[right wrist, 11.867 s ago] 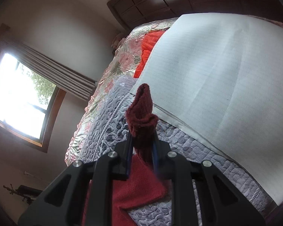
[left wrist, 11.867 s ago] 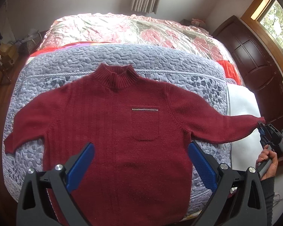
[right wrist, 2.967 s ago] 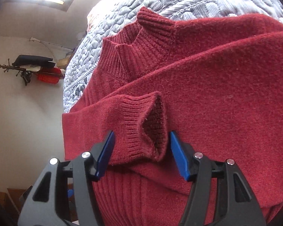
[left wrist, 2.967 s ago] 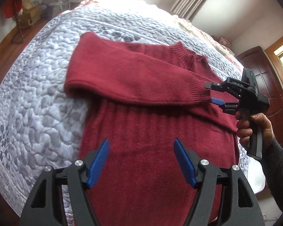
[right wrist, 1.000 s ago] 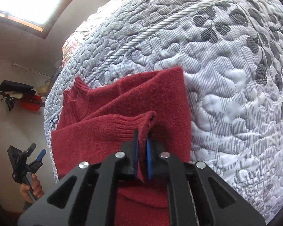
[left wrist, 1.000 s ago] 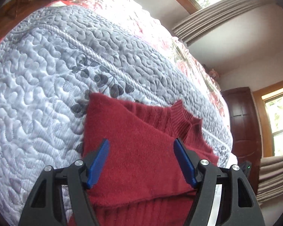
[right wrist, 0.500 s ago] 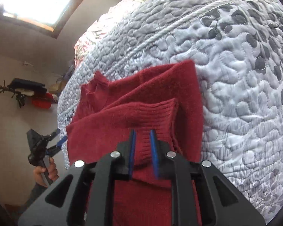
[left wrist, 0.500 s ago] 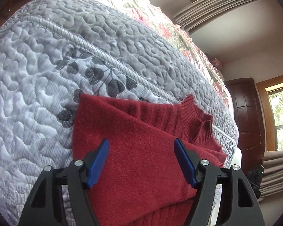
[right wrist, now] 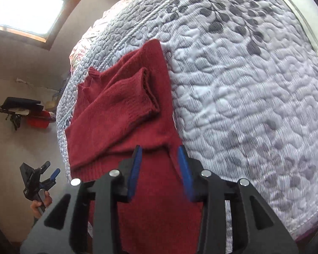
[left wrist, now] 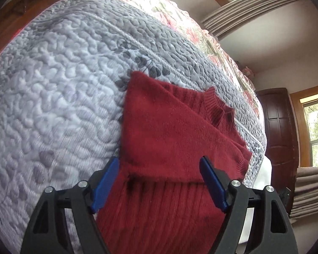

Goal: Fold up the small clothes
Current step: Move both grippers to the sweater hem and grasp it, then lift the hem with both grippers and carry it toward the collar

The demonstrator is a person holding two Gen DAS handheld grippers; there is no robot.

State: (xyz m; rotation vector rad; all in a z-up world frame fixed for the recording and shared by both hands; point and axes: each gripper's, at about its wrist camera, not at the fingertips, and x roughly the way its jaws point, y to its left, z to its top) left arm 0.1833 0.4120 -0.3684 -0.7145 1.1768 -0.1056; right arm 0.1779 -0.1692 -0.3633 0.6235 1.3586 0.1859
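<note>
Red sweater [left wrist: 165, 148] flat on a grey quilt [left wrist: 53, 89], both sleeves folded across the chest, collar [left wrist: 218, 110] toward the far side. Left gripper [left wrist: 159, 182] above the ribbed body, jaws wide, gripping nothing. Right gripper [right wrist: 160, 169] over the sweater's [right wrist: 125, 127] right edge, jaws partly apart, empty; cuff [right wrist: 147, 93] lying loose beyond them. Sweater hem cut off by the lower frame edge in both views. Far left in the right view, a hand [right wrist: 39, 204] on the left gripper's [right wrist: 53, 174] handle, arm out of frame.

One red sweater [left wrist: 169, 144], one quilt [left wrist: 59, 89], two tools [left wrist: 159, 182].
</note>
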